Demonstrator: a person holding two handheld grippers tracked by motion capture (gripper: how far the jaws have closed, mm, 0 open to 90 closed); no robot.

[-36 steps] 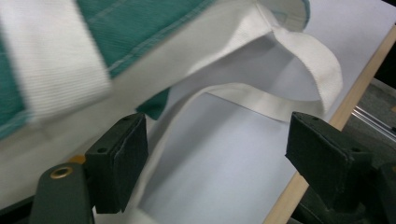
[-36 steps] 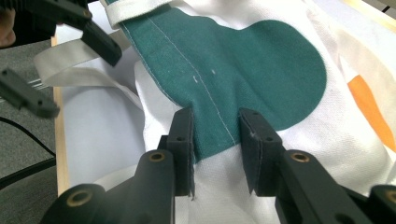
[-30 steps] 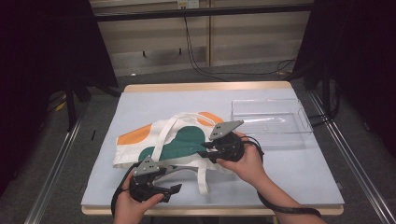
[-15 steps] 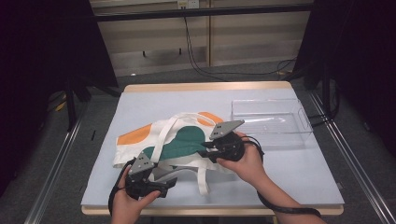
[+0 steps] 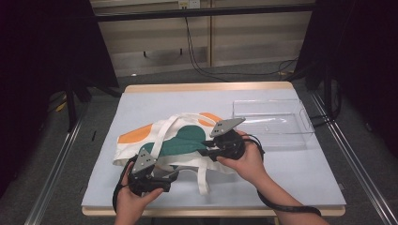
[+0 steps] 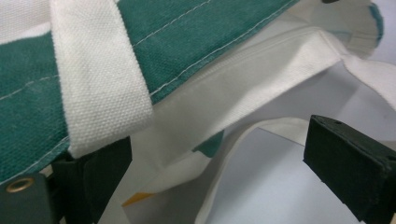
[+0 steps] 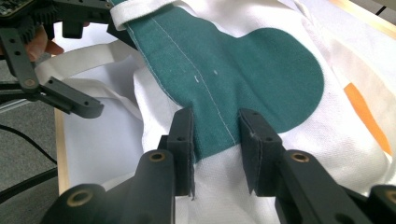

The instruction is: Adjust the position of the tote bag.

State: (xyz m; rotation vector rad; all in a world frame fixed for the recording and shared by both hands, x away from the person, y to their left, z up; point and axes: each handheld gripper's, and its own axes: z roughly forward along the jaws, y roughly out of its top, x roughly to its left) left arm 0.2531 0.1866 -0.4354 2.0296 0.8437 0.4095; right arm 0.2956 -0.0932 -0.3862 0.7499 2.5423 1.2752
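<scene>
We are working a white canvas tote bag point(image 5: 178, 143) with green and orange patches at the near middle of the table.

Nearest us, our left gripper point(image 5: 162, 180) is sitting at the bag's near edge, jaws spread wide around the hem and a white webbing handle point(image 6: 100, 79). Our right gripper point(image 5: 204, 151) is resting on the green patch point(image 7: 243, 70), jaws narrowly apart with a fold of cloth rising between them; we cannot tell whether they are pinching it. The bag is lying rumpled on the pale blue table cover point(image 5: 291, 173). Farther right, a clear rectangular plastic tray point(image 5: 300, 123) is sitting empty.
</scene>
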